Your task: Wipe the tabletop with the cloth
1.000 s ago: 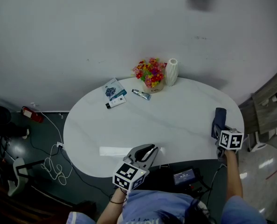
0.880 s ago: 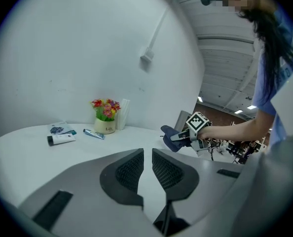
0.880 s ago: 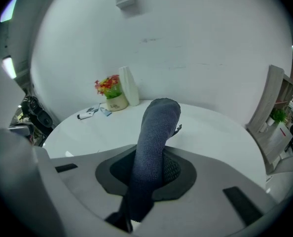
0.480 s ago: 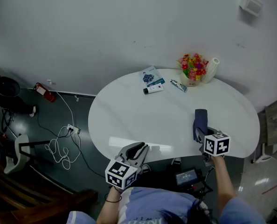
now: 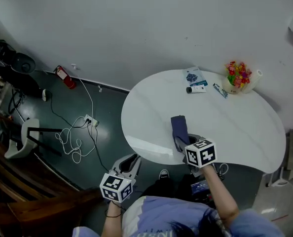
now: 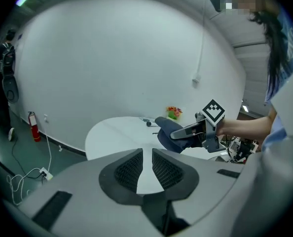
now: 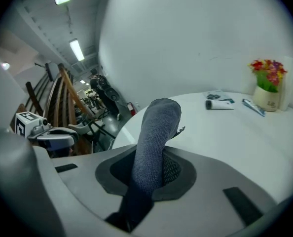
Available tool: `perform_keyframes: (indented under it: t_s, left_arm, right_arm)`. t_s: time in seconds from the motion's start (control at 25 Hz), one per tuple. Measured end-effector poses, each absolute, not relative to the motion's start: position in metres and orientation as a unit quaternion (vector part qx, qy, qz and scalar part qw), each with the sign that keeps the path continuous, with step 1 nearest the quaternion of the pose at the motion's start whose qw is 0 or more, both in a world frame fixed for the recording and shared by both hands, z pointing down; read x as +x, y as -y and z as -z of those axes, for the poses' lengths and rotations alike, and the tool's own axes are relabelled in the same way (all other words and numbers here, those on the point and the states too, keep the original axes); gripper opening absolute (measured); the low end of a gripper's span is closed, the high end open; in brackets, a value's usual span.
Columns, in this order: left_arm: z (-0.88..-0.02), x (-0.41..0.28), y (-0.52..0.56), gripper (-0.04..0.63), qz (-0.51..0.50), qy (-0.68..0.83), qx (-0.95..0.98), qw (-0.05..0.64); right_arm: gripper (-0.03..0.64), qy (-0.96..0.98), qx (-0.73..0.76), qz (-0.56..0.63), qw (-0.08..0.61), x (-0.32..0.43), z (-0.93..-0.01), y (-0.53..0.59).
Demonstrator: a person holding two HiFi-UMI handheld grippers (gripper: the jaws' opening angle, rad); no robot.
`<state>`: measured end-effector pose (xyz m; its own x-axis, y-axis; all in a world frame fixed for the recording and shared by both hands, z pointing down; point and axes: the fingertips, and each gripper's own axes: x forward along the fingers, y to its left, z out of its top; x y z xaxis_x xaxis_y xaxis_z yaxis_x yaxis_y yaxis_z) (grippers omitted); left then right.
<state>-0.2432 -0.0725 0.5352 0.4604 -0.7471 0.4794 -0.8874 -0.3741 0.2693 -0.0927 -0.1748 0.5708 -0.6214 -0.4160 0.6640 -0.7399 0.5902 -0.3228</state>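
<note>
Right hand-held gripper (image 5: 180, 140) clamped shut, left hand-held gripper (image 5: 130, 161) slightly parted

The cloth (image 5: 179, 128) is dark blue-grey, the tabletop (image 5: 235, 125) plain white, the flowers (image 5: 237, 71) red, yellow and pink.

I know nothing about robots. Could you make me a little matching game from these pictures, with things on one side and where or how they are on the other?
Things:
1. dark blue cloth
2. left gripper
3. small pot of colourful flowers
4. white tube with a dark cap

Places or states:
A. at the far edge of the white oval table, near the wall
B. clamped in the jaws of the right gripper
C. lying beside a blue-and-white packet
D. held off the table, jaws slightly apart, nothing between them

Pairs: 1-B, 2-D, 3-A, 4-C
</note>
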Motion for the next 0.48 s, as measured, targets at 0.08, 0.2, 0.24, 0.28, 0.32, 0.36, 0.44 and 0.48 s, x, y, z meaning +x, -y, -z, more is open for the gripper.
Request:
perform_keyframes:
  t_s: [0.08,0.2,0.24,0.28,0.32,0.36,0.44,0.48]
  left_arm:
    - [-0.537,-0.266,0.061,0.054,-0.135,0.522,0.803,0.255]
    - [-0.540,-0.289,0.047,0.054,-0.120,0.550,0.783,0.264]
    - [-0.541,-0.295,0.042,0.054,-0.117,0.556,0.778,0.267]
    - [-0.542,-0.299,0.037,0.054,-0.114,0.560,0.775,0.270]
    - [-0.543,-0.303,0.031,0.054,-0.113,0.563,0.772,0.272]
    - [-0.544,-0.307,0.026,0.054,-0.112,0.565,0.770,0.274]
    - [-0.548,-0.310,0.018,0.054,-0.111,0.567,0.767,0.279]
    - [-0.550,-0.310,0.015,0.054,-0.111,0.568,0.765,0.281]
  right_arm:
    - [0.071,0.865,0.299,-0.299,0.269,-0.142,-0.568,0.162]
    - [0.071,0.886,0.237,-0.287,0.276,-0.209,-0.569,0.142]
    - [0.071,0.891,0.218,-0.283,0.280,-0.229,-0.571,0.134]
    - [0.071,0.895,0.200,-0.281,0.283,-0.247,-0.573,0.126]
    - [0.071,0.897,0.184,-0.281,0.286,-0.264,-0.575,0.118]
    - [0.071,0.899,0.169,-0.282,0.289,-0.277,-0.578,0.110]
    - [0.071,0.898,0.151,-0.285,0.300,-0.294,-0.586,0.097]
    - [0.071,0.896,0.147,-0.285,0.308,-0.296,-0.592,0.094]
